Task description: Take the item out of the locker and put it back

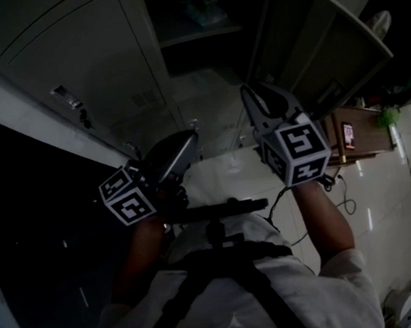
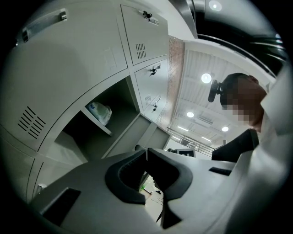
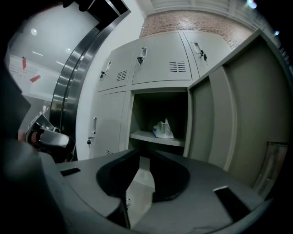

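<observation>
Nearest to me is the person's white shirt (image 1: 274, 289), crossed by black harness straps, with both arms raised toward the open locker (image 3: 160, 119). Each hand carries a gripper of smooth pale grey plastic with a white cube of black square markers on it; the right one's marker cube (image 1: 303, 147) sits just above the wrist.

The left gripper (image 2: 147, 149) has its curved, dark-lined jaws together at the tips, with nothing between them. It is held below the open locker and to one side of it. The right gripper (image 3: 145, 153) faces the open locker squarely. Its jaws stand a narrow slit apart and are empty.

The open locker is a box of matte grey painted sheet metal, and its flat door (image 3: 238, 123) is swung out to the right. A thin metal shelf (image 3: 146, 137) crosses the inside of it. The item, a crumpled white plastic bag (image 3: 163, 130), sits on that shelf toward the right side, well clear of both grippers.

Around the open locker are closed locker doors (image 3: 160, 57) with slotted vents and small locks. Above them runs a band of rough brick wall (image 3: 192, 20).
</observation>
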### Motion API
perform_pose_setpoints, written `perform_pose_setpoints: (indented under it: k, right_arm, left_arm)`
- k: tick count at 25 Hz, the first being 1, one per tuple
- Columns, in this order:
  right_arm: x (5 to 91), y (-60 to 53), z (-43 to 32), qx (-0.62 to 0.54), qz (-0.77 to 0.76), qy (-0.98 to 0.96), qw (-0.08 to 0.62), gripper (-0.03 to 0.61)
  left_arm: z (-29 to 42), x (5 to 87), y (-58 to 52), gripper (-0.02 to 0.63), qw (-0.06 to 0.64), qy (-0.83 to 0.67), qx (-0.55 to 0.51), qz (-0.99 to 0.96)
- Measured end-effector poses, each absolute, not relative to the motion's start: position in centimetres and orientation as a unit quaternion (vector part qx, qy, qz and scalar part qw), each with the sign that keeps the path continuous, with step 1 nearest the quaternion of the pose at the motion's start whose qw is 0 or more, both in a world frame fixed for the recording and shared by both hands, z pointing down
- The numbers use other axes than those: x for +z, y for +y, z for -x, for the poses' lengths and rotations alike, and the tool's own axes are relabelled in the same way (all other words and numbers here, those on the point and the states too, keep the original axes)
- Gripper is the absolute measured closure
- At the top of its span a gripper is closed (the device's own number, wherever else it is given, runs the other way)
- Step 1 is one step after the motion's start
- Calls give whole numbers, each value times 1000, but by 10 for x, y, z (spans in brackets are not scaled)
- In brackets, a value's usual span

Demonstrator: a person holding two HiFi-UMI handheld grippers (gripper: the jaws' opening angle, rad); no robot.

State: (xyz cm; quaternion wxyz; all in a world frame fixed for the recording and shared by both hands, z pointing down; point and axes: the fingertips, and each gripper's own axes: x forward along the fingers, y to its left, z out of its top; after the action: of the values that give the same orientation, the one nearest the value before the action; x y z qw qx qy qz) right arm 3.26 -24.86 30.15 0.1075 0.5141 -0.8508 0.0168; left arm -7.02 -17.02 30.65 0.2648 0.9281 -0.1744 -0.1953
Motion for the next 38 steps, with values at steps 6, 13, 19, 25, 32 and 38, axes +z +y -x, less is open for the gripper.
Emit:
perform_pose_setpoints:
  k: [6,13,19,25,32,38]
  right_arm:
    - [303,-235,-35,34,-522,-848,89,522]
    - [314,-220,-31,54,-526,-844,91,522]
    - [323,-206,-29,66,-537,-836,91,522]
    - [328,-186,-26,78,-538,-835,84,522]
    - [339,-147,-32,94,-519,-846,82,522]
    - [363,-103,-69,111,-512,-847,88,522]
  left_arm:
    - [75,308,-162,615,266,-171,-193,-929]
    - [83,317,-154,615,280,-167,-189,-926]
    - [86,322,-145,615,289,-152,-184,-927]
    - [93,331,-134,615,293,-152,-182,-926]
    - [103,339,-104,615,290,-184,-192,-919]
    - [79,348,-62,615,293,-204,-197,-913]
